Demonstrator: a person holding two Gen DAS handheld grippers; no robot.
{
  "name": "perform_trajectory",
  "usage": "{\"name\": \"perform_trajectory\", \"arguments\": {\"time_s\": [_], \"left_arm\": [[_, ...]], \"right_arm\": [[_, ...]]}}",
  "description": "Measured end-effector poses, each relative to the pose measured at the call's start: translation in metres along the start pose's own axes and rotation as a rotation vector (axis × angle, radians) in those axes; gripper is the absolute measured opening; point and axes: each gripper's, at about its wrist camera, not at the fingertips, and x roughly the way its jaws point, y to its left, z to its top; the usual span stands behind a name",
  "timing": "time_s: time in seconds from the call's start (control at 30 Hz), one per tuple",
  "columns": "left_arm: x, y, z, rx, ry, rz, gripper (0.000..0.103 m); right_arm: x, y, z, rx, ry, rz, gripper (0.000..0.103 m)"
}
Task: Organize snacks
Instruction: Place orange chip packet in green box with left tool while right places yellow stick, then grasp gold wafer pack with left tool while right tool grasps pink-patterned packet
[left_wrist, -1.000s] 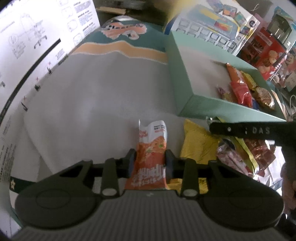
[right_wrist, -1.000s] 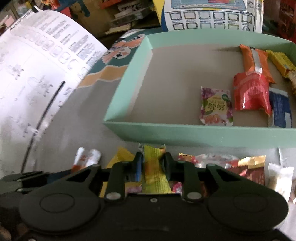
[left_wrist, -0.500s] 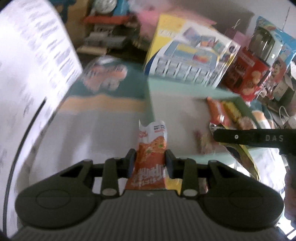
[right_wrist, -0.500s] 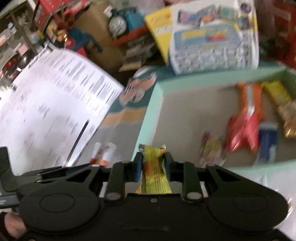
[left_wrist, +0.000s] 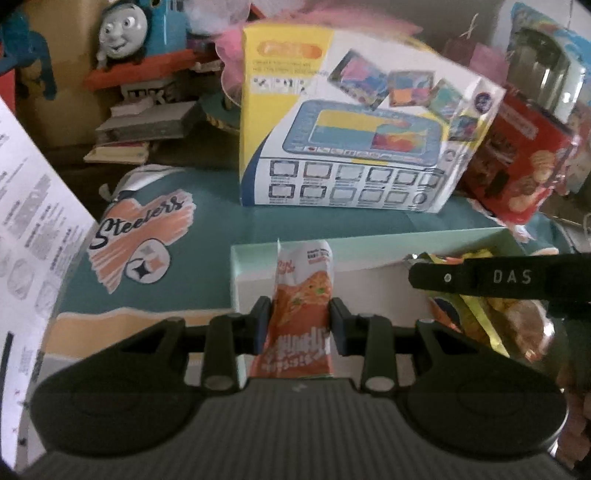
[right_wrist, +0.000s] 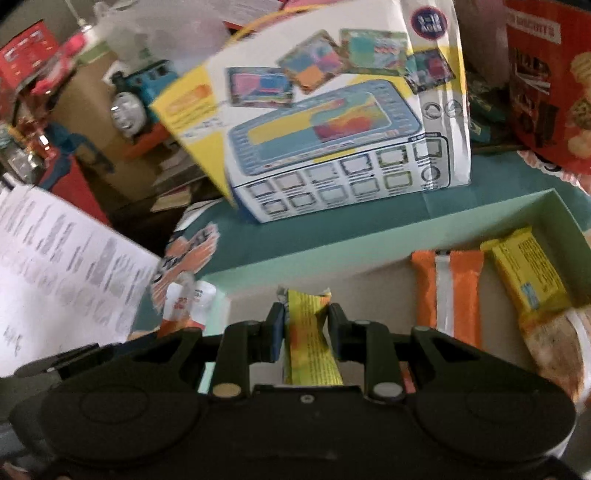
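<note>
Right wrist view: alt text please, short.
The right gripper holds a yellow snack wrapper over the near left corner of a mint-green tray. Orange and yellow snack bars lie inside the tray; a toy box stands behind it.

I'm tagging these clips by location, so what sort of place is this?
Probably a home playroom or cluttered storage corner, not a shop: a toy train with a face, a boxed kids' drawing tablet, and a printed fabric table cover under a mint green snack tray.
</note>
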Motion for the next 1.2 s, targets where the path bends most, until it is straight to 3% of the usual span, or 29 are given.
{"name": "perform_trajectory", "arguments": {"time_s": [0.2, 0.23, 0.27, 0.3, 0.33, 0.37, 0.5, 0.83, 1.2], "left_arm": [[0.029, -0.004, 0.01, 0.036, 0.007, 0.043, 0.038], [0.03, -0.005, 0.01, 0.042, 0.001, 0.06, 0.05], [0.029, -0.006, 0.01, 0.043, -0.001, 0.077, 0.077], [0.027, -0.006, 0.011, 0.039, -0.009, 0.092, 0.089], [0.021, -0.006, 0.011, 0.036, -0.032, 0.107, 0.101], [0.016, -0.007, 0.01, 0.04, -0.057, 0.118, 0.103], [0.002, -0.007, 0.007, 0.053, -0.057, 0.142, 0.103], [-0.047, -0.003, -0.026, 0.02, -0.018, 0.128, 0.103], [-0.092, 0.004, -0.104, 0.008, 0.049, 0.094, 0.103]], "right_arm": [[0.029, -0.01, 0.019, 0.009, -0.009, -0.004, 0.029], [0.028, -0.01, 0.02, 0.015, -0.012, -0.002, 0.034], [0.028, -0.011, 0.021, 0.021, -0.011, 0.003, 0.053], [0.025, -0.011, 0.021, 0.024, -0.016, 0.007, 0.065], [0.023, -0.011, 0.022, 0.025, -0.028, 0.008, 0.087], [0.019, -0.011, 0.021, 0.021, -0.047, 0.007, 0.096], [0.001, -0.005, 0.013, -0.014, -0.057, 0.01, 0.103], [-0.058, 0.004, -0.029, -0.025, -0.048, 0.017, 0.103], [-0.111, 0.005, -0.097, -0.015, -0.009, 0.039, 0.103]]}}
